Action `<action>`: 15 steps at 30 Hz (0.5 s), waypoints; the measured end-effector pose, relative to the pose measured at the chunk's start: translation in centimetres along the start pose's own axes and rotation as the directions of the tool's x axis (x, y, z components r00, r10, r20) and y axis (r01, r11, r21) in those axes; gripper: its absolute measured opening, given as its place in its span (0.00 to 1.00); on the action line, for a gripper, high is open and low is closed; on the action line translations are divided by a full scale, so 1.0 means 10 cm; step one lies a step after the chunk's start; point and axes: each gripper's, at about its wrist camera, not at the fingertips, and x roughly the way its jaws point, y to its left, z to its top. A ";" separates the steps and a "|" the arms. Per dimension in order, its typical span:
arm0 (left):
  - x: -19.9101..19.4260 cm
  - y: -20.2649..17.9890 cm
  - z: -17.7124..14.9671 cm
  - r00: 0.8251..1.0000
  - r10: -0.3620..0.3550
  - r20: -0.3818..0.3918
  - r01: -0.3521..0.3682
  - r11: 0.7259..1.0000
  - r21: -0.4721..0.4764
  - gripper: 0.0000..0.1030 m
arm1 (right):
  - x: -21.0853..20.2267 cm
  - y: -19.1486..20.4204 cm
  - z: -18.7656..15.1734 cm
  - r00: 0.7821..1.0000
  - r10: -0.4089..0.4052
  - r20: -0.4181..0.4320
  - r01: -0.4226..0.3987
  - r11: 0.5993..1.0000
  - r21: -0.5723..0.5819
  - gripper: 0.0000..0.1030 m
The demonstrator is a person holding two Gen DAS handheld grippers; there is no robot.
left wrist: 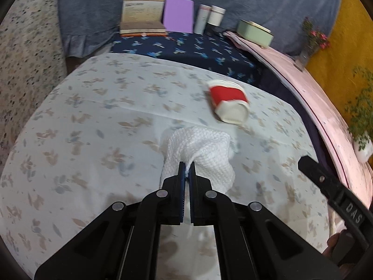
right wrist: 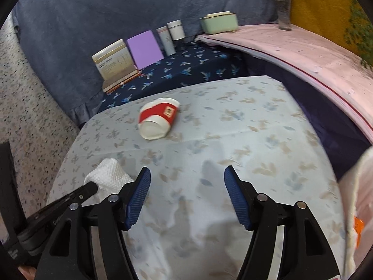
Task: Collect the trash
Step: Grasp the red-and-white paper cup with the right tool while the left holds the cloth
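left gripper (left wrist: 187, 169) pressed together on a crumpled white paper towel (left wrist: 200, 154) — the wad bulges out past the fingertips toward 12 o'clock and hangs over the pale floral tablecloth (left wrist: 93, 121); cannot tell whether its lower edge touches the cloth. in the right wrist view the same towel (right wrist: 108, 175) sits at about 9 o'clock of the right gripper (right wrist: 187, 175), with the left gripper's black finger clamped on it. right gripper spread wide, nothing between the blue pads (right wrist: 139, 196), only cloth below. red and white paper cup (left wrist: 227, 101) lies on its side on the tablecloth, at about 1 o'clock from the towel in the left wrist view, well apart from both grippers; in the right wrist view the cup (right wrist: 158, 117) is at 11 o'clock, its open mouth toward the camera. beyond the table edge, a dark blue floral cloth (right wrist: 186, 70) carries a row of things against a blue cushion (right wrist: 93, 23) — books (right wrist: 114, 63), a purple notebook (right wrist: 145, 49), two tubes (right wrist: 171, 36), and a green tin (right wrist: 219, 22) on the pink cover. a vase with flowers (right wrist: 283, 4) stands at 1 o'clock.
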 end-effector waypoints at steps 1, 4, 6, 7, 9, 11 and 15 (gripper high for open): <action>0.02 0.08 0.02 1.000 0.007 0.000 -0.007 1.000 -0.013 0.02 | 0.06 0.05 0.04 1.000 0.006 -0.001 -0.006 1.000 -0.001 0.62; 0.06 0.25 0.07 1.000 0.030 0.001 -0.030 0.999 -0.042 0.02 | 0.28 0.18 0.17 1.000 0.027 -0.007 -0.027 1.000 0.011 0.66; 0.12 0.35 0.10 0.999 0.044 -0.002 -0.044 0.997 -0.061 0.02 | 0.44 0.24 0.25 0.999 0.038 -0.014 -0.038 0.999 0.023 0.69; 0.14 0.40 0.11 0.999 0.045 -0.004 -0.046 0.997 -0.068 0.02 | 0.52 0.25 0.29 0.999 0.040 -0.018 -0.039 0.999 0.029 0.70; 0.20 0.47 0.14 0.999 0.045 -0.011 -0.046 0.995 -0.086 0.02 | 0.69 0.27 0.36 0.999 0.038 -0.027 -0.037 0.998 0.047 0.71; 0.26 0.53 0.18 0.999 0.040 -0.015 -0.042 0.994 -0.099 0.02 | 0.84 0.26 0.42 0.998 0.042 -0.036 -0.039 0.996 0.074 0.71; 0.35 0.56 0.24 0.999 0.026 -0.020 -0.028 0.995 -0.100 0.02 | 1.11 0.24 0.54 0.997 0.057 -0.043 -0.052 0.990 0.128 0.71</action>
